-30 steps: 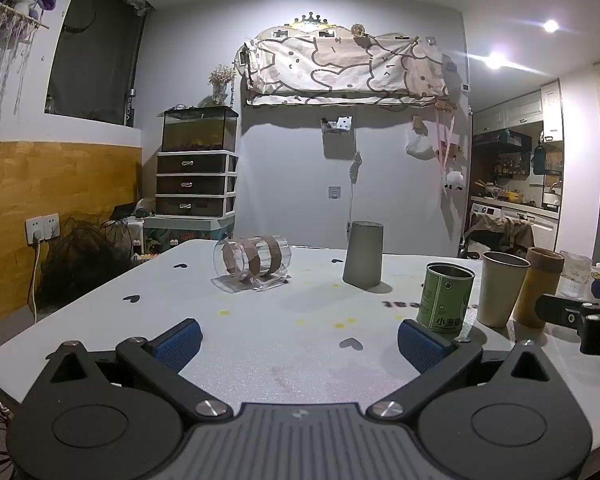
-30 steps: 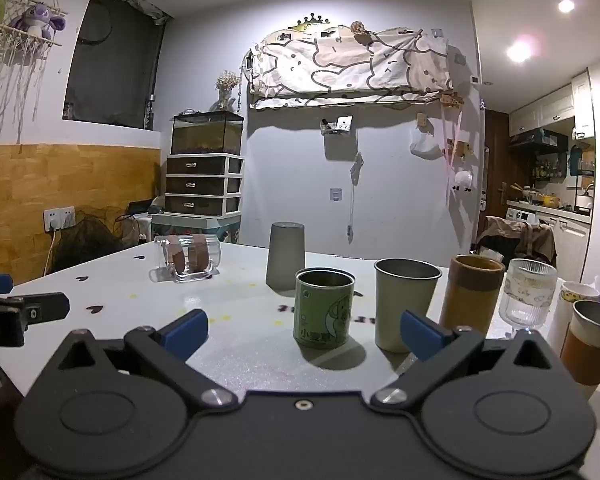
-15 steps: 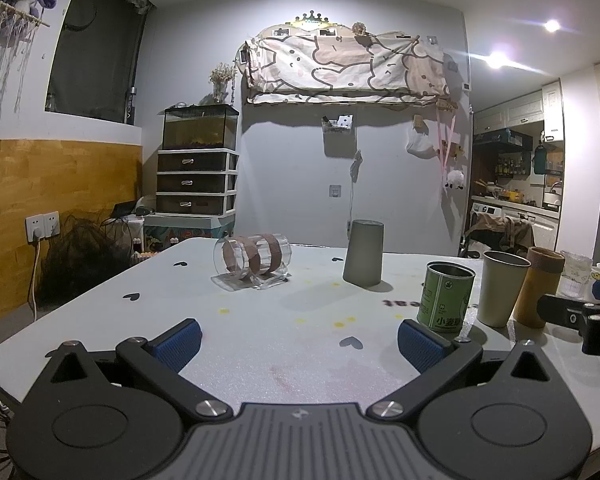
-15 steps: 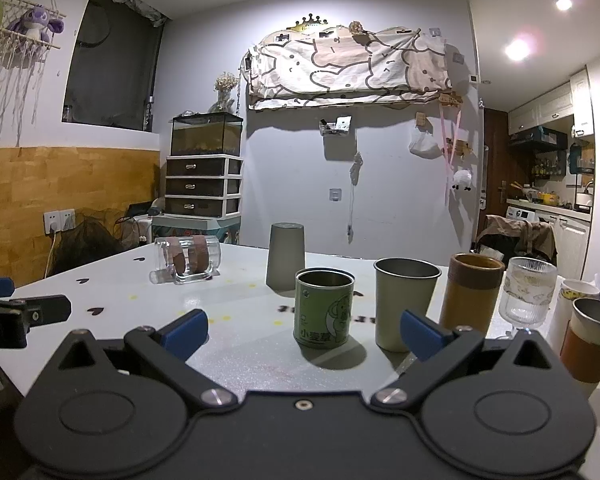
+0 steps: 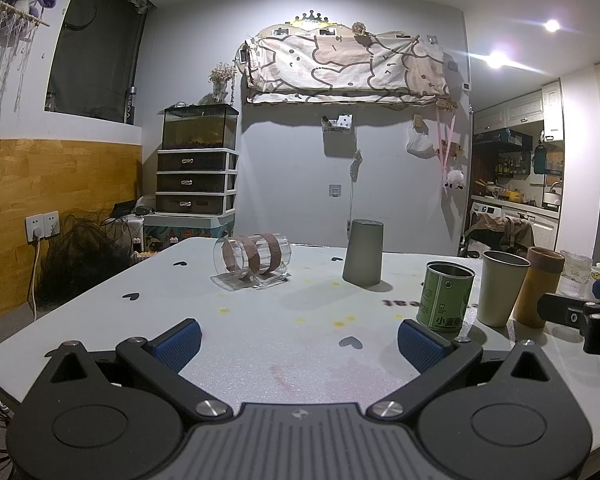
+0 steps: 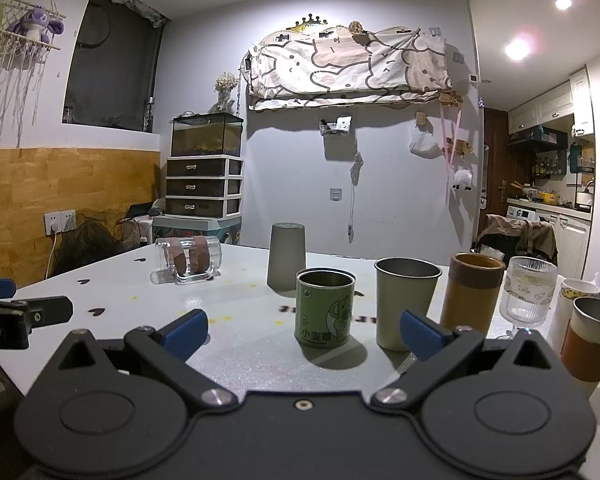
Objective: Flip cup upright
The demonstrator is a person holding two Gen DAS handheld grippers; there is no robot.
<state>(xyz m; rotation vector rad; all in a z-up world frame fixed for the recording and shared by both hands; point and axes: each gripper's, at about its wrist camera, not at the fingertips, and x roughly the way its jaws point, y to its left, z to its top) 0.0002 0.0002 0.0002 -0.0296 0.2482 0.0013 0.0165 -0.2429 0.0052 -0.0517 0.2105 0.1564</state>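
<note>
Left gripper [image 5: 298, 338] and right gripper [image 6: 304, 330] spread wide, grasping nothing. Glass cup [image 5: 254, 259] lying sideways; gray cup [image 5: 363, 257] inverted. Rightmost mug [image 6: 592, 338] cut off.

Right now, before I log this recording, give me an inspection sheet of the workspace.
Surface: white table with heart marks and yellow spots.
Job's things: grey cup upside down; clear mug on its side.
Clutter: green tin, steel cup, brown tumbler, ribbed glass, all upright.
Grippers: left gripper and right gripper open, holding nothing.
Cables: white cord from wall socket.
Surroundings: drawer unit under a fish tank.
</note>
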